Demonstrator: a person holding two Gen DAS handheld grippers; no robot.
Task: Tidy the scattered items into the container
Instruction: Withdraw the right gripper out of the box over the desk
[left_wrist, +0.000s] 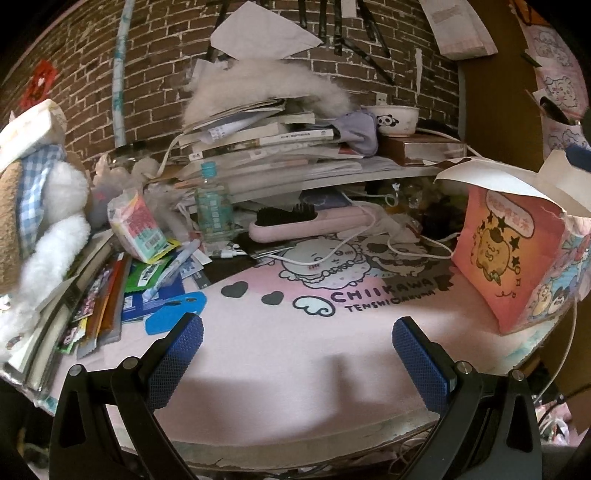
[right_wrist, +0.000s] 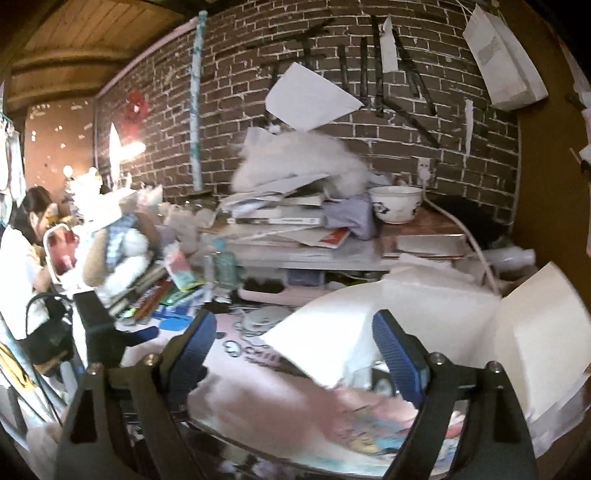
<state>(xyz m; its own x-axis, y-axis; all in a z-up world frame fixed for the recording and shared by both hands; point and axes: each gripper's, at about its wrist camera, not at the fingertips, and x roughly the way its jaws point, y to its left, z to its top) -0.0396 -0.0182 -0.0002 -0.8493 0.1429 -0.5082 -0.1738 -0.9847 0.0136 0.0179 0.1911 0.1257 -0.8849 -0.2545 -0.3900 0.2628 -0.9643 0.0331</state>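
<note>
Both grippers, left gripper (left_wrist: 297, 334) and right gripper (right_wrist: 295, 341), gape empty; paper bag (left_wrist: 506, 254) sits right of the left one, so next grab the scattered packets (left_wrist: 140, 229) off to its left.

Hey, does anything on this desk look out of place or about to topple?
Yes. The stack of books and papers on the shelf is skewed, sheets jutting out, with a fluffy white thing heaped on top. Snack packets lie scattered at the pink mat's left edge.
</note>
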